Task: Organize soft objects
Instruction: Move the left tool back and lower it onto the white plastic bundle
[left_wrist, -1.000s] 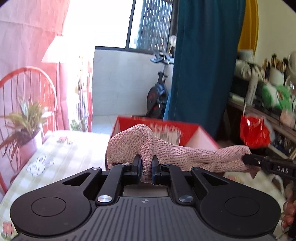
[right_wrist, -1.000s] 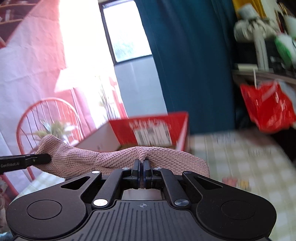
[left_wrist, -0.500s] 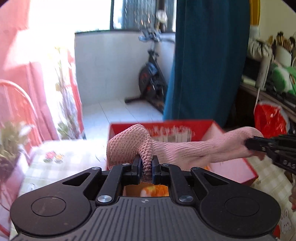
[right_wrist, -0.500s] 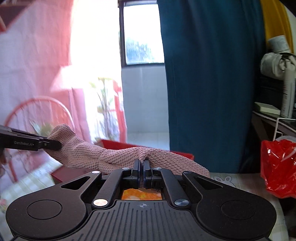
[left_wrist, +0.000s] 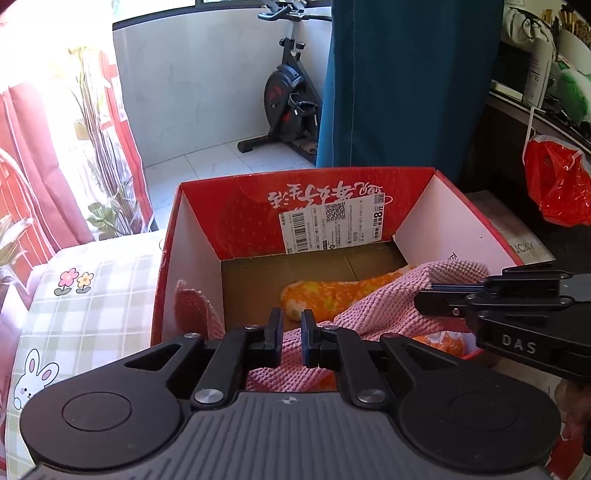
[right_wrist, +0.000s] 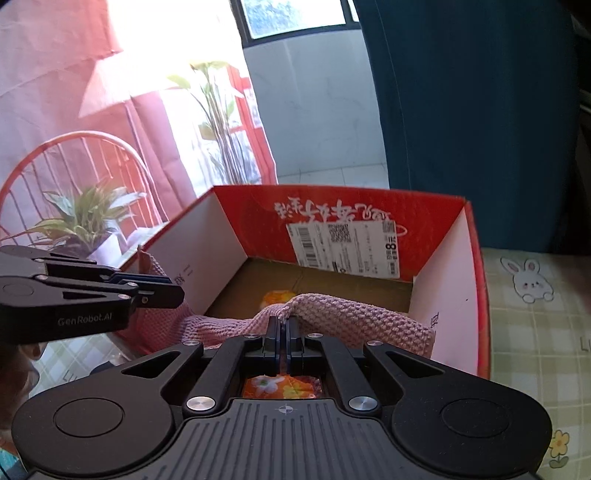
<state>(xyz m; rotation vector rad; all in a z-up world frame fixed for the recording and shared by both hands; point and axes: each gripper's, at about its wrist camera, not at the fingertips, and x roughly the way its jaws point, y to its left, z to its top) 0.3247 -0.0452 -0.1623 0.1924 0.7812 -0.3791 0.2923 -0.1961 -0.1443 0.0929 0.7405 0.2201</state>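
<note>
A pink knitted cloth (left_wrist: 373, 306) sags into an open red cardboard box (left_wrist: 295, 177), stretched between my two grippers. My left gripper (left_wrist: 291, 317) is shut on one end of the cloth, near the box's left wall. A fold of cloth (left_wrist: 192, 302) pokes up there. My right gripper (right_wrist: 283, 321) is shut on the other end of the cloth (right_wrist: 354, 314), above the near right part of the box (right_wrist: 332, 192). Each gripper shows in the other's view: right gripper (left_wrist: 419, 302), left gripper (right_wrist: 177, 295). An orange floral soft item (left_wrist: 332, 299) lies on the box floor under the cloth.
The box stands on a table with a checked, rabbit-print cover (left_wrist: 92, 295). A potted plant (right_wrist: 85, 221) and a red wire chair (right_wrist: 74, 140) are to the left. A red plastic bag (left_wrist: 557, 184) hangs on the right, and an exercise bike (left_wrist: 291, 96) and a blue curtain (left_wrist: 406, 74) are behind.
Both grippers have carried the pink cloth forward and down over the red box and tipped downward. The cloth now hangs inside the box, and the orange item has come into sight.
</note>
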